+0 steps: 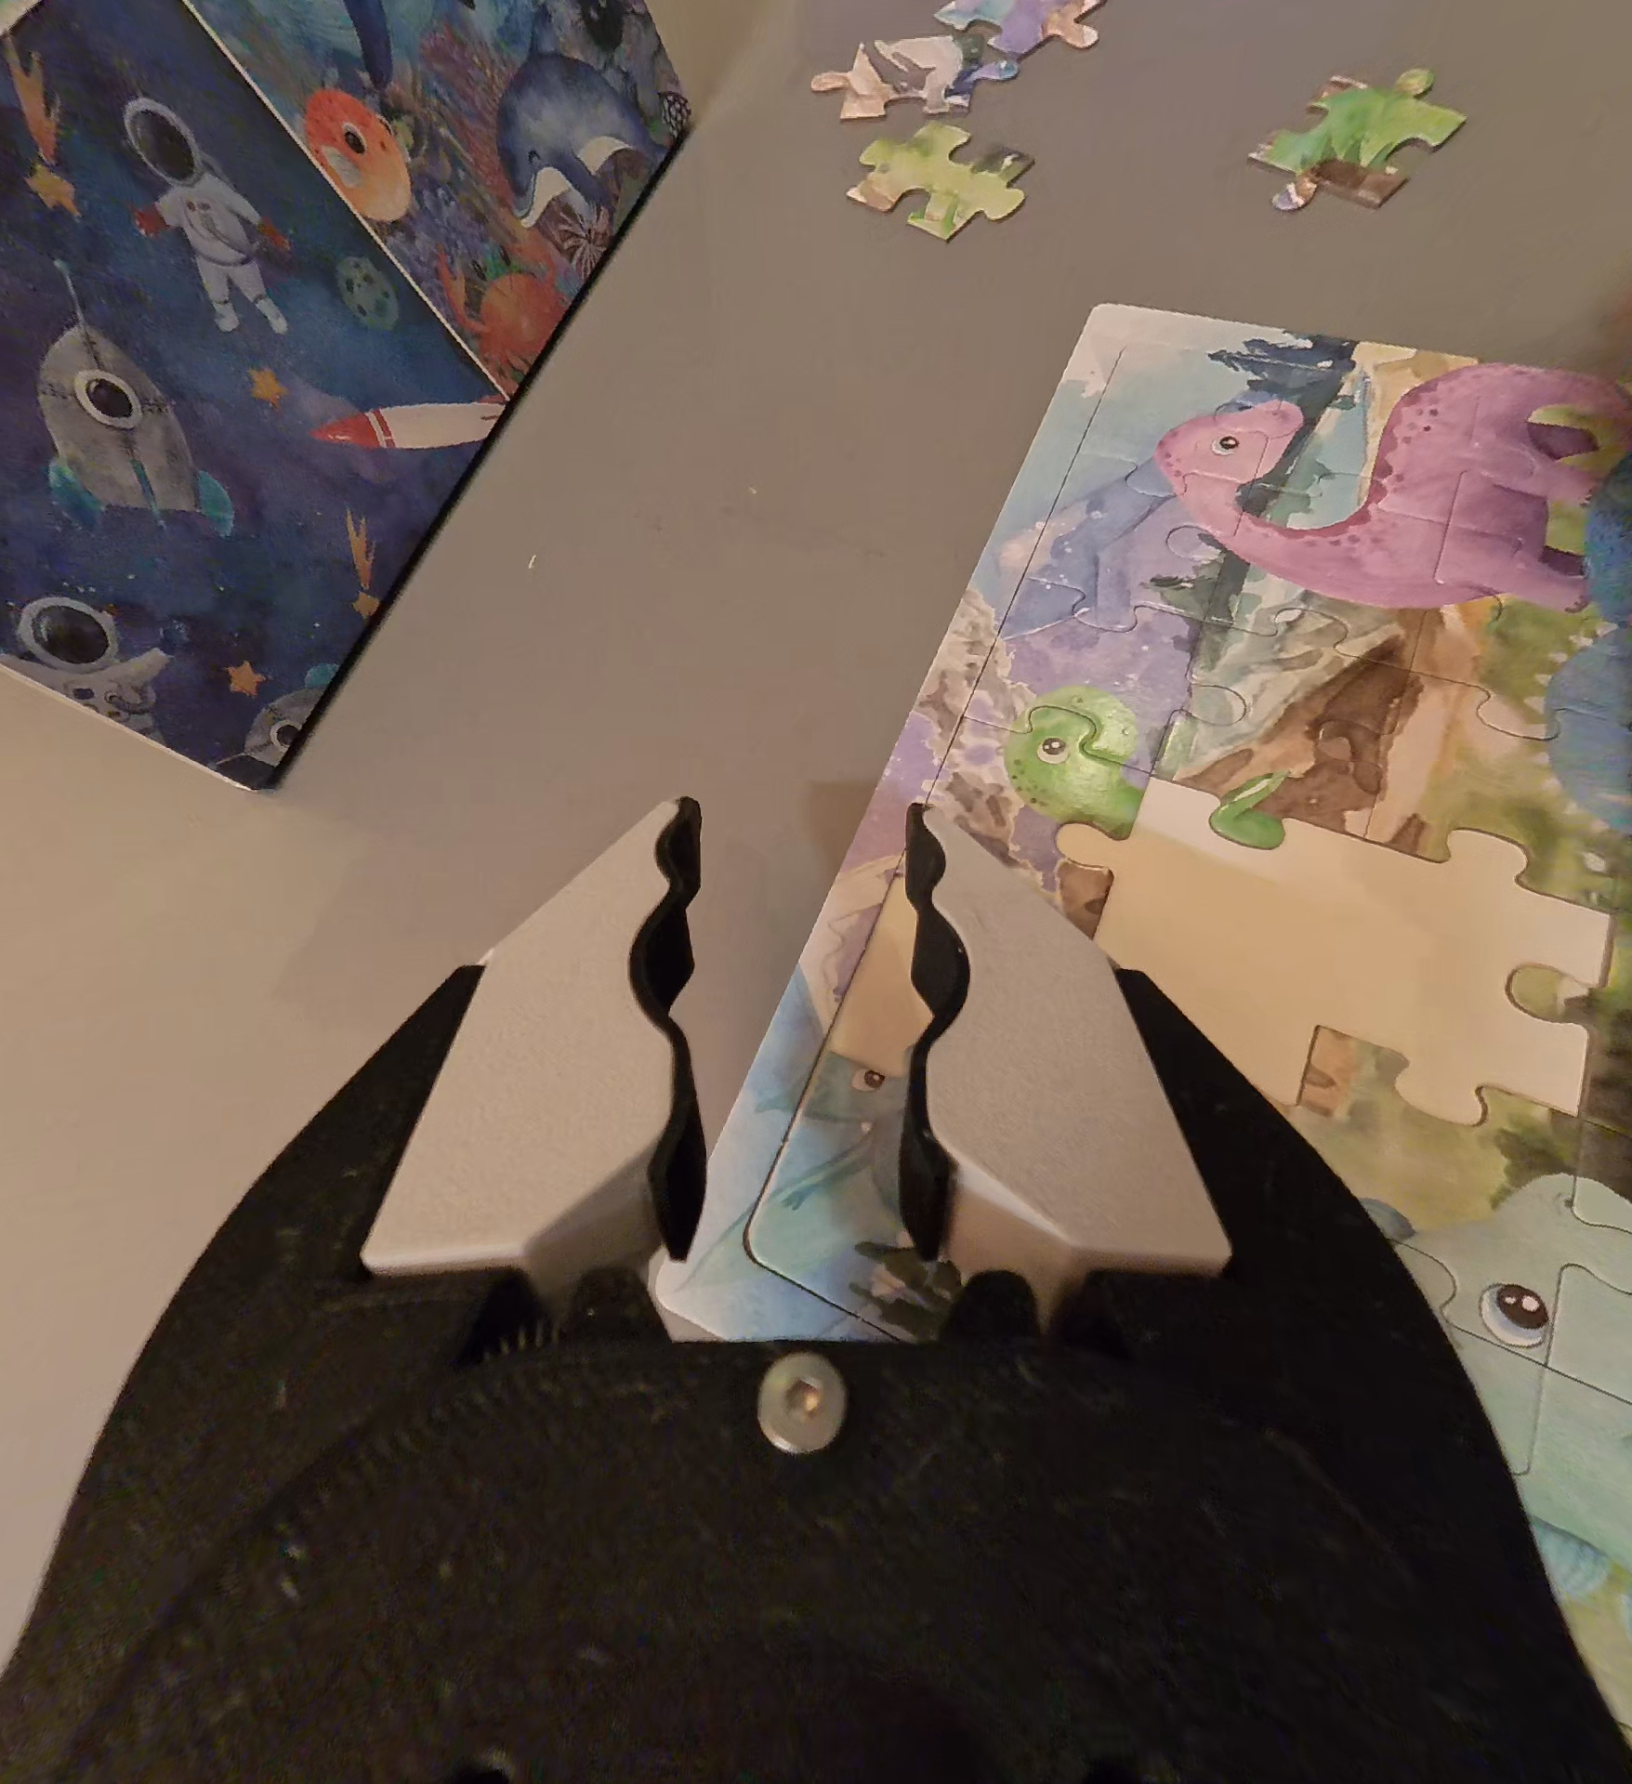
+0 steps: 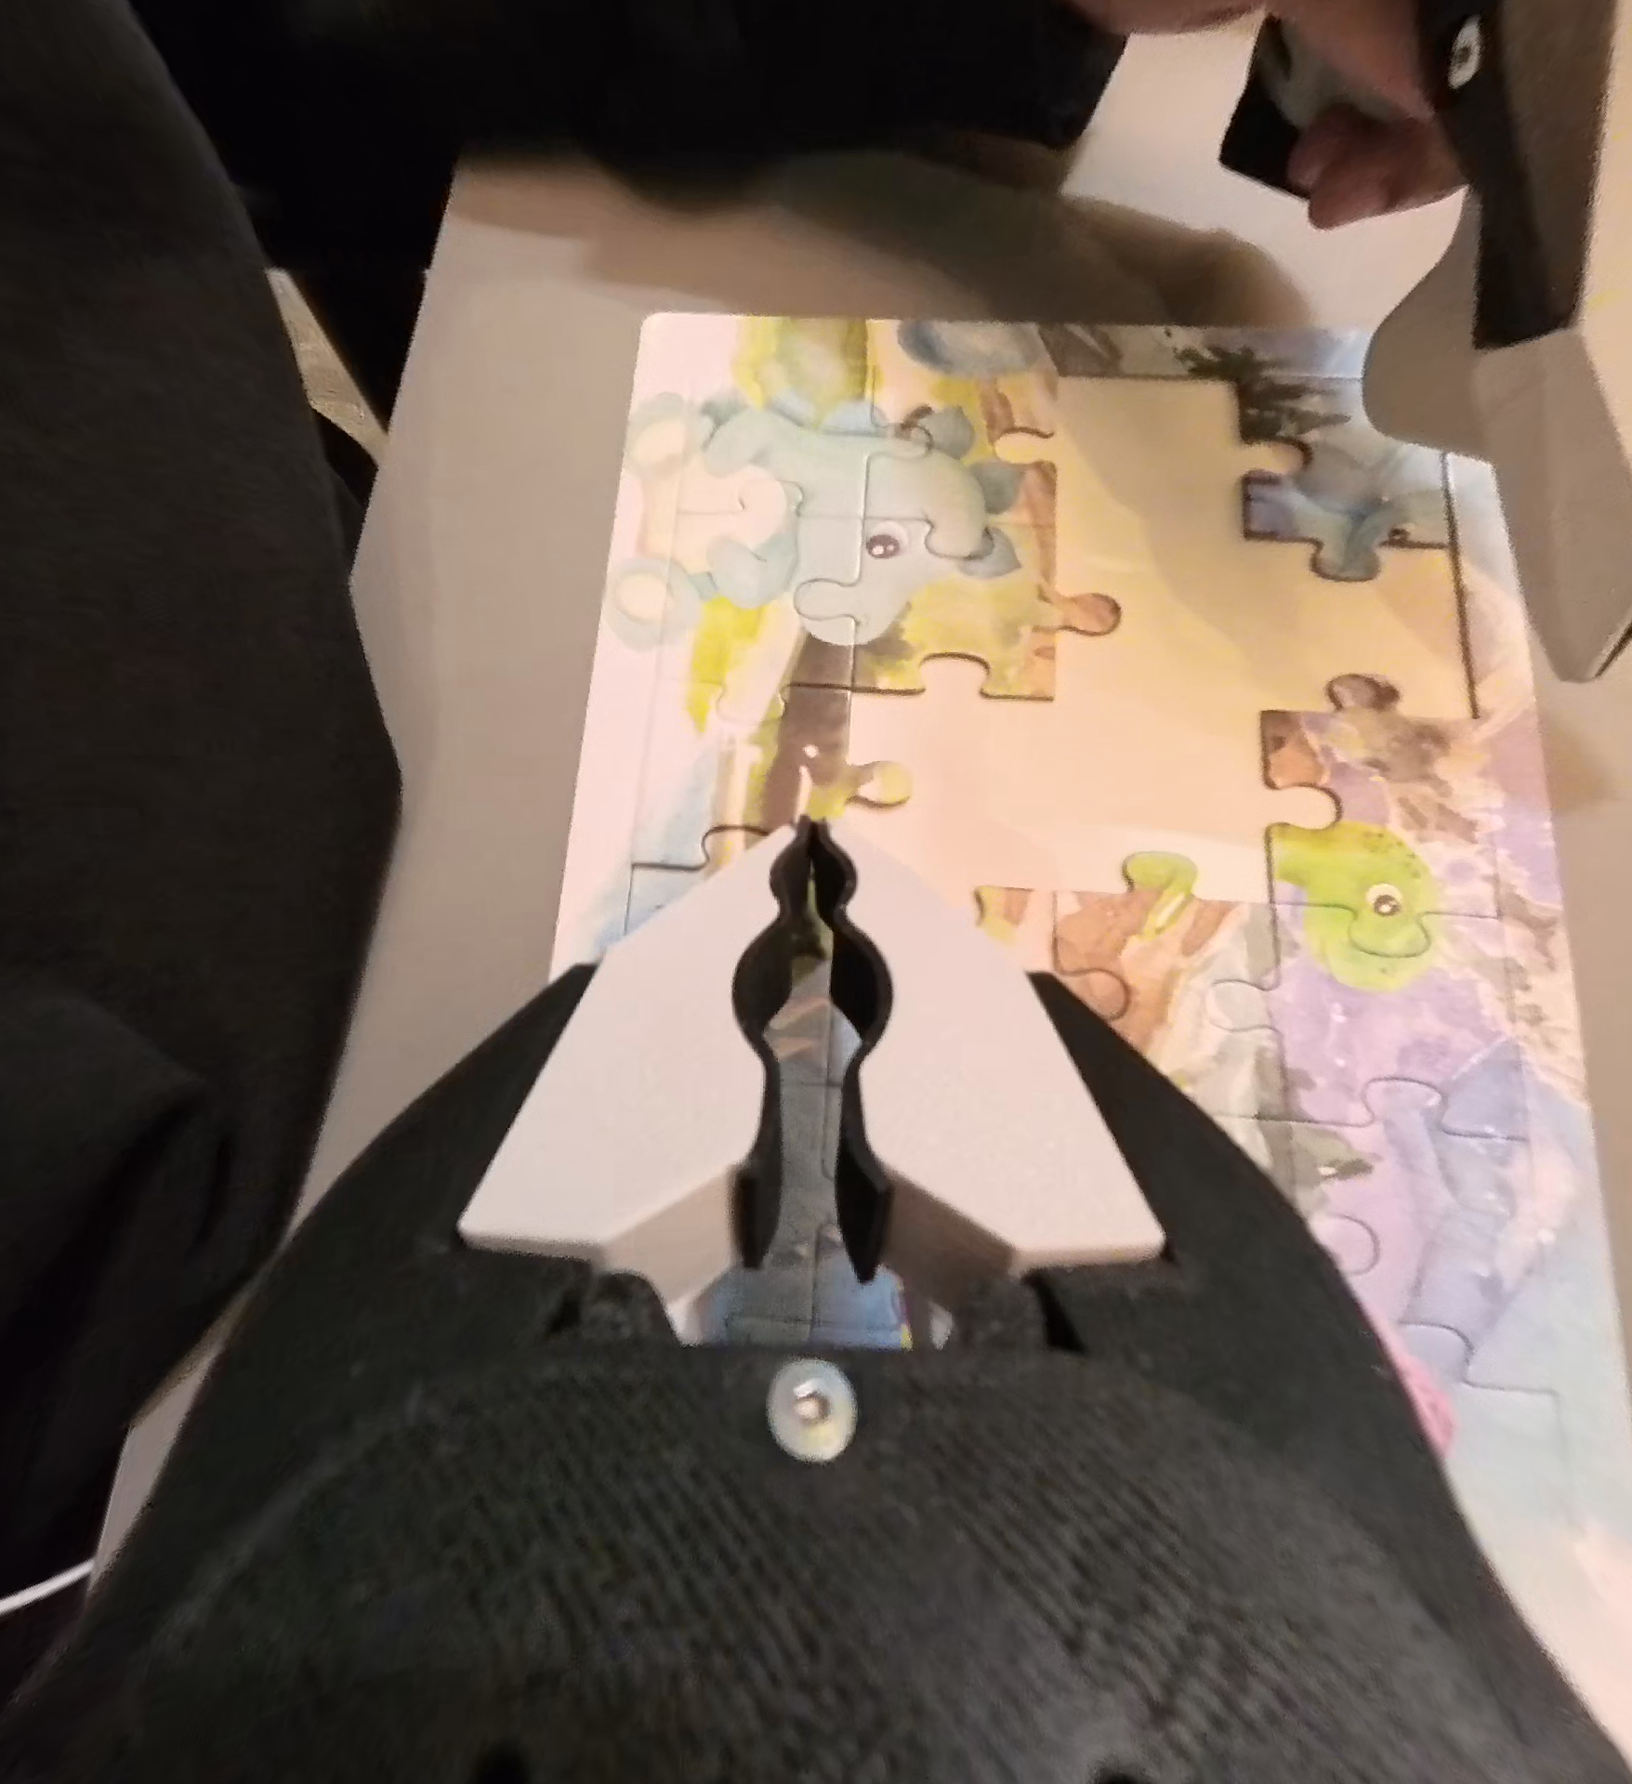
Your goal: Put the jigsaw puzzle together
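Observation:
A dinosaur jigsaw puzzle lies in its white tray (image 1: 1104, 333) on the grey table. Most pieces are in place around a bare cream gap (image 1: 1324, 956) in the middle. My left gripper (image 1: 802, 819) is open and empty over the tray's left edge. My right gripper (image 2: 807, 832) is shut with nothing seen in it, hovering over placed pieces beside the gap (image 2: 1150, 599). The tray (image 2: 662, 372) fills the right wrist view. One of the left gripper's fingers (image 2: 1517, 463) shows at the top right there, over the tray's far corner.
Several loose pieces lie beyond the tray: a green one (image 1: 938, 179), a green and brown one (image 1: 1358, 140) and a pale cluster (image 1: 947, 58). A space picture board (image 1: 165, 386) and an ocean one (image 1: 465, 116) lie at the left. A person's dark clothing (image 2: 117, 676) is beside the table.

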The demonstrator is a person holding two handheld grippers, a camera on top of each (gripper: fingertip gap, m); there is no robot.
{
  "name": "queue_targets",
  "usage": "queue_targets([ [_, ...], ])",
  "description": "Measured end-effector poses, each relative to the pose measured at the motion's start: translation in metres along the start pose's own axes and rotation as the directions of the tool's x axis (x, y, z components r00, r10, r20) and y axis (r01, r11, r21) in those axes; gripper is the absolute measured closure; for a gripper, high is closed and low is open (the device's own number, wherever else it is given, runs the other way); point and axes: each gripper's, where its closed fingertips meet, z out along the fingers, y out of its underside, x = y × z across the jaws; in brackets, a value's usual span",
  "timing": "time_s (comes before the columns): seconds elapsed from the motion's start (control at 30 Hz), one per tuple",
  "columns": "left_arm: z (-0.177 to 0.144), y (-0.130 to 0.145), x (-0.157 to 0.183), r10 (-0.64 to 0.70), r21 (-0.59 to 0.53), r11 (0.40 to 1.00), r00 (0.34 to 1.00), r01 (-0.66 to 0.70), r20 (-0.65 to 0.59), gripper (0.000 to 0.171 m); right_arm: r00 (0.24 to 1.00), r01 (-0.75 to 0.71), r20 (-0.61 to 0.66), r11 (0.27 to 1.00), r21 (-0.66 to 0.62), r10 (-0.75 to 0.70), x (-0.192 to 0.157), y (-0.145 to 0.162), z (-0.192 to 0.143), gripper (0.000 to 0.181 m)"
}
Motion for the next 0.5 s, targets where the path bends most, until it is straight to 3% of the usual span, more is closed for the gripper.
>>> queue_targets([
  [0.07,0.000,0.000,0.000,0.001,-0.001,1.000,1.000,-0.001,0.000,0.130,1.000,-0.013,0.010,0.999,-0.045,0.013,-0.001,0.009,0.005,0.181],
  [0.3,0.000,0.000,0.000,0.002,0.001,1.000,1.000,-0.002,0.001,0.130,0.987,-0.114,0.110,0.993,0.004,0.113,-0.009,0.005,0.007,0.176],
  [0.43,0.000,-0.001,0.001,0.004,0.002,1.000,1.000,-0.004,0.002,0.130,0.985,-0.064,0.164,0.998,0.009,0.061,-0.021,0.003,0.005,0.151],
  [0.5,-0.001,-0.001,0.001,0.006,0.002,1.000,1.000,-0.006,0.003,0.130,0.991,-0.015,0.130,1.000,-0.001,0.015,-0.020,0.003,0.006,0.145],
])
